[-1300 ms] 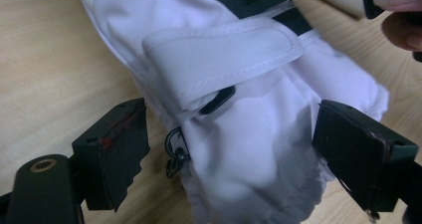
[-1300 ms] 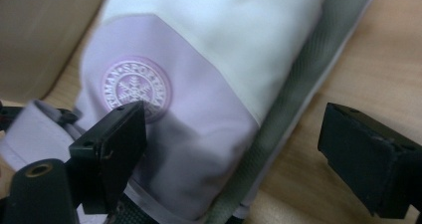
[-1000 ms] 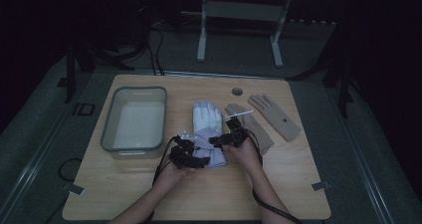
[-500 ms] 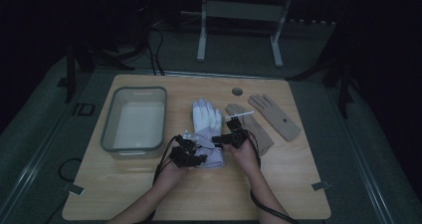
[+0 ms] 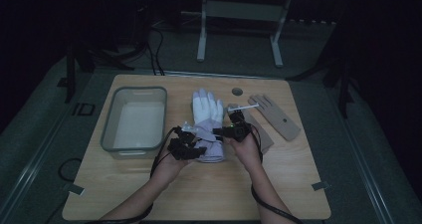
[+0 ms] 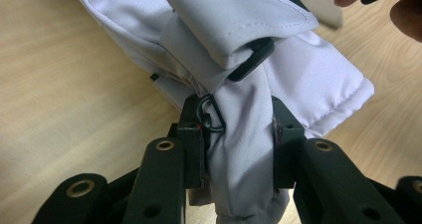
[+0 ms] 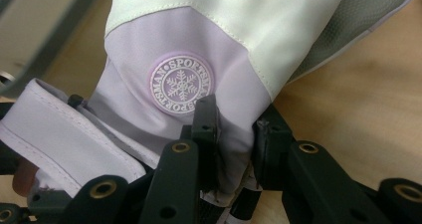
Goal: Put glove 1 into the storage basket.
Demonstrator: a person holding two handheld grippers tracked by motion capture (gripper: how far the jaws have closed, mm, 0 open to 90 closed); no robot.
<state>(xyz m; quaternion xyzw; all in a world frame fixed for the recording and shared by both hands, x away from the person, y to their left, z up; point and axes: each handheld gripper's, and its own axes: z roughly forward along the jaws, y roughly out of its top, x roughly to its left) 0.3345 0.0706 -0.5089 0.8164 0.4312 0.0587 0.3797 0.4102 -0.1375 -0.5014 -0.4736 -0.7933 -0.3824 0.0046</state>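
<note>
Pale wood, a light laminate tabletop (image 5: 298,184) with rounded corners, is what I work on, set on grey flooring in a dark room; a white metal frame (image 5: 239,15) stands beyond the far edge. Bare board lies open near my forearms and along the right edge. At left sits a clear grey plastic bin (image 5: 133,122), near my left hand. At right a flat tan glove (image 5: 275,115) rests well apart from me, a second tan piece (image 5: 259,134) just behind my right hand.

Between them lies the task's thing, a padded white-and-lilac ski glove (image 5: 208,119), fingers pointing away from me, cuff towards me. My left gripper (image 6: 238,139) has just been closing and now pinches a bunched fold of lilac cuff fabric, a small black ring caught beside one jaw. My right gripper (image 7: 234,134) has likewise just been closing and is clamped on lilac cloth just below a round snowflake badge (image 7: 181,84). The glove's back is cream-white, stitched, with a grey textured panel at its side.
</note>
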